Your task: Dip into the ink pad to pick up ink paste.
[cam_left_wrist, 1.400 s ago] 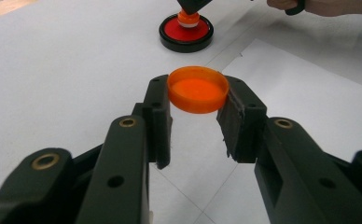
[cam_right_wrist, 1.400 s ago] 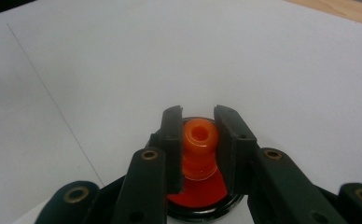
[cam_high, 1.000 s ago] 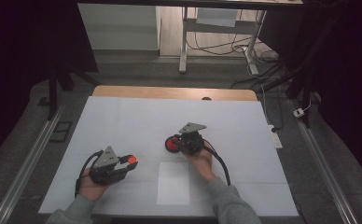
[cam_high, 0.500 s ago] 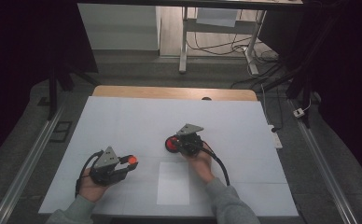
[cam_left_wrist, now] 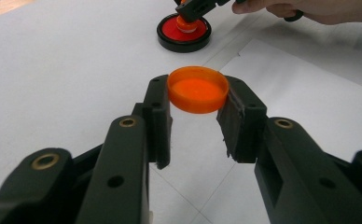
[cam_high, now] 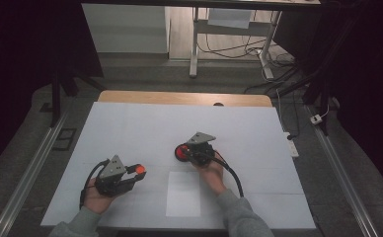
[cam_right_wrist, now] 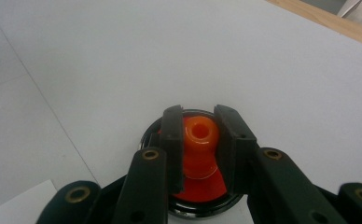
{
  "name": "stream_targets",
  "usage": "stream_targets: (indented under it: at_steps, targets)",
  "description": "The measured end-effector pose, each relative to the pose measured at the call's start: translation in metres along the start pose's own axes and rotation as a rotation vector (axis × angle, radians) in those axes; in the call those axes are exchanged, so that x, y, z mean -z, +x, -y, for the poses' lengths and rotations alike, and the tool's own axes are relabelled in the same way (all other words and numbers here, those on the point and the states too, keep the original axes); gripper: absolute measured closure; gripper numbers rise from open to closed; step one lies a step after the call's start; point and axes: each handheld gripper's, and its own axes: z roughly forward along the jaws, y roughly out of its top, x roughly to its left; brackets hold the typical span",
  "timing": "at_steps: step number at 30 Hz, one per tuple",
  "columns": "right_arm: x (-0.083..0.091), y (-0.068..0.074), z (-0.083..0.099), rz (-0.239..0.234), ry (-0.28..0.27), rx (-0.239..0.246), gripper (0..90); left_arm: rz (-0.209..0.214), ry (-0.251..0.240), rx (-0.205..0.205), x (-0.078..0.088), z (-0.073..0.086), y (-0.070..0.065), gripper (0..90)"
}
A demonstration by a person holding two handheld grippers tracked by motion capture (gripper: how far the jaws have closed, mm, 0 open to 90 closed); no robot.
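Orange plastic is what both tools are clenched on: our left gripper (cam_left_wrist: 195, 112) pinches an orange cap (cam_left_wrist: 198, 88) by its rim at the centre of the left gripper view, held off the white table (cam_high: 130, 128), while our right gripper (cam_right_wrist: 200, 140) squeezes the orange nozzle (cam_right_wrist: 200, 135) rising from a red-and-black base (cam_high: 182, 153) just right of centre in the high view. We judge that the shallow, rim-only hold could let the cap pop sideways, and that lifting the nozzle might tip or drag its base. We can read no brand, label or writing, though the small lettering, if any, may be lost to blur.
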Motion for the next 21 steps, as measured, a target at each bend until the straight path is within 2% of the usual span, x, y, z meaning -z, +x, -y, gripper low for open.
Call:
stream_targets:
  at_steps: [17,21]
  targets:
    - [-0.0001,-0.0012,0.0004,-0.006,-0.003,-0.013,73.1,-0.003,-0.001,0.001,0.0,0.0001,0.0003,64.9]
    - [0.0004,-0.0037,-0.0005,-0.02,-0.005,-0.018,72.6,-0.005,-0.008,0.005,0.0009,0.0,0.0007,64.9]
